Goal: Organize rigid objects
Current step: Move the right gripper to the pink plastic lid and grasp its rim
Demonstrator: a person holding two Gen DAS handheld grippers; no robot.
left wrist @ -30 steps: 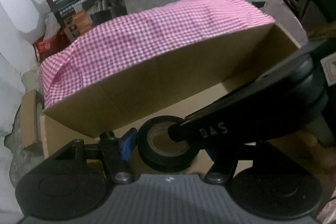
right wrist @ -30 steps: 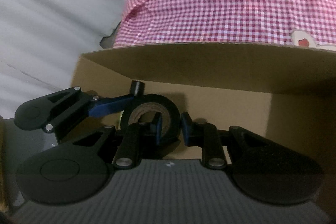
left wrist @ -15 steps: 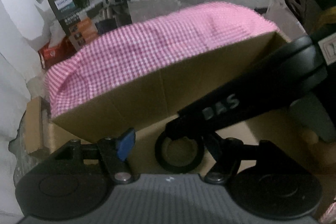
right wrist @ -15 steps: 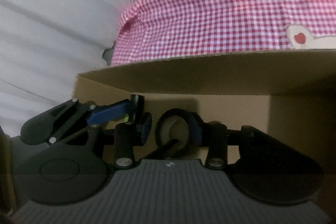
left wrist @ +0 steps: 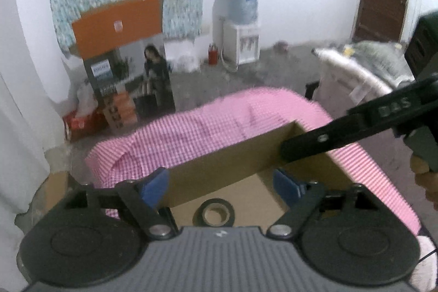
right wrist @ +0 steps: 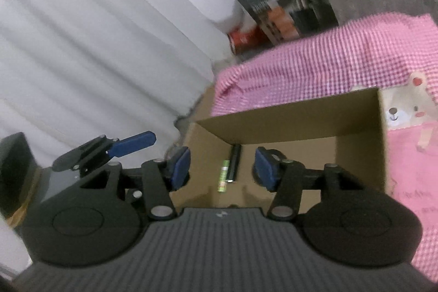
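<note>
Black tape roll [left wrist: 213,215], green battery [right wrist: 224,175] and black cylinder [right wrist: 234,162] lay inside the brown cardboard box [left wrist: 241,158]; left gripper [left wrist: 219,184] and right gripper [right wrist: 222,168] had just been opening, nothing between their jaws; remaining items were unseen.

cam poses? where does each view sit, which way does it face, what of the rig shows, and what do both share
Left wrist: on the left gripper, above the cardboard box, looking down and across the room; open blue pads, empty. A tape roll lies below; the right gripper crosses at right, a hand at the edge.
Right wrist: on the right gripper, looking down into the box at a dark stick and a green one; pads open, empty; the left gripper at left.
Shared: box, pink checked cloth, the other gripper.
</note>
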